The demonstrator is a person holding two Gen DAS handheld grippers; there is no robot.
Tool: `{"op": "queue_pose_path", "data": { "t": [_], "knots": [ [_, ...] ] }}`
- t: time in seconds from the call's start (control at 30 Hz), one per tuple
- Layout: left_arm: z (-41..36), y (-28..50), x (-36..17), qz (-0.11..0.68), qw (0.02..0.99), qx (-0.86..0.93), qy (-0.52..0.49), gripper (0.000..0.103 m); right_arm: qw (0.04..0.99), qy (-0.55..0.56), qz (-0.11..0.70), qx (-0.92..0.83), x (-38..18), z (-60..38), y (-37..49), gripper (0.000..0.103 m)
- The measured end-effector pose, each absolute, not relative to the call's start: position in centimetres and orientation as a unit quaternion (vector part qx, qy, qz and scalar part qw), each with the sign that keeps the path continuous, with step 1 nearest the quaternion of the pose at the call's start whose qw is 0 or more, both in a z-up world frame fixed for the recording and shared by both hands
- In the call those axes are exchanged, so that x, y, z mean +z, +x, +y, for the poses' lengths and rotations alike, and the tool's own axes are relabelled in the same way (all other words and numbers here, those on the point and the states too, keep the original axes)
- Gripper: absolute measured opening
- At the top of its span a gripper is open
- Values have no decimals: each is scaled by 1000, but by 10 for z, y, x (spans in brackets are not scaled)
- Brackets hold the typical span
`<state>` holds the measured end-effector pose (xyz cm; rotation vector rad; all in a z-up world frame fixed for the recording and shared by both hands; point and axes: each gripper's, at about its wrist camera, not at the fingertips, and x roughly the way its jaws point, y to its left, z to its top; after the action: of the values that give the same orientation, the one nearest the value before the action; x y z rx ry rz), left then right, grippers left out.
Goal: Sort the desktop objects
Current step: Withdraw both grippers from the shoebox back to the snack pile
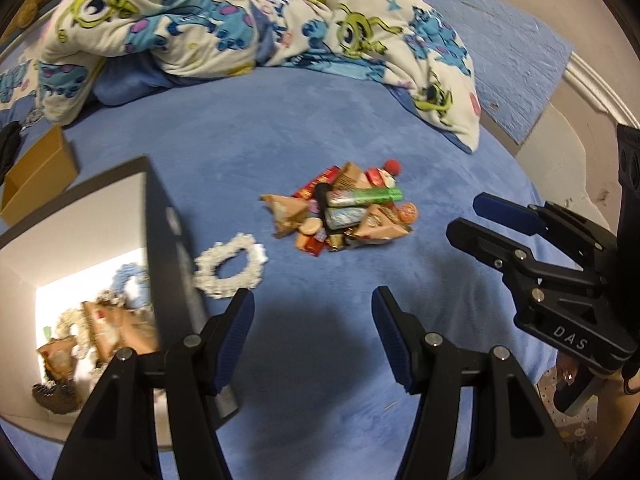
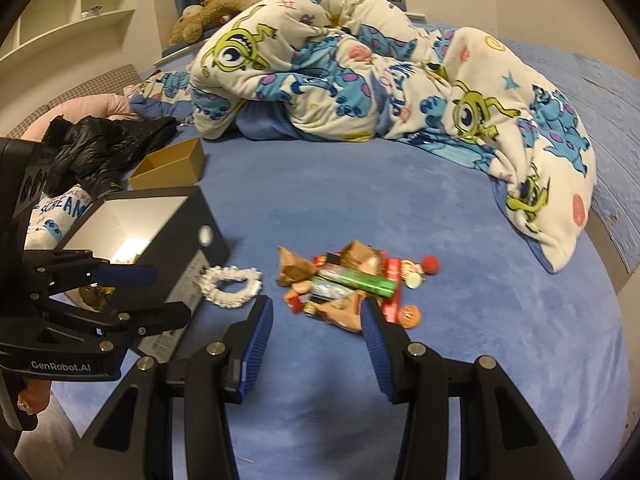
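A pile of small items (image 1: pixel 344 212) lies on the blue bedcover: snack packets, a green tube (image 1: pixel 372 196), a red ball (image 1: pixel 392 167), an orange round piece (image 1: pixel 409 213). The pile also shows in the right wrist view (image 2: pixel 348 284). A white scrunchie (image 1: pixel 230 266) lies beside a black box (image 1: pixel 172 248) that holds several sorted items. My left gripper (image 1: pixel 313 306) is open and empty, just short of the scrunchie. My right gripper (image 2: pixel 316 314) is open and empty, close to the near edge of the pile.
A crumpled cartoon-print duvet (image 2: pixel 360 72) lies behind the pile. A small open brown cardboard box (image 2: pixel 172 166) and black clothing (image 2: pixel 100 140) are at the left. The bed edge (image 1: pixel 552 120) and wall are at the right.
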<state>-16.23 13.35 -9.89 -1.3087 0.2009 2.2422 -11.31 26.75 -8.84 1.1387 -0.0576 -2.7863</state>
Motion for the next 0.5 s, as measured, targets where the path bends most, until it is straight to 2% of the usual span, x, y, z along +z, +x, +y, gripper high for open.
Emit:
{"op": "queue_pose_path", "data": {
  "t": [0.5],
  "knots": [
    [207, -178, -141, 96, 313, 810, -486, 63, 57, 414, -13, -908, -148, 331, -137, 46]
  ]
}}
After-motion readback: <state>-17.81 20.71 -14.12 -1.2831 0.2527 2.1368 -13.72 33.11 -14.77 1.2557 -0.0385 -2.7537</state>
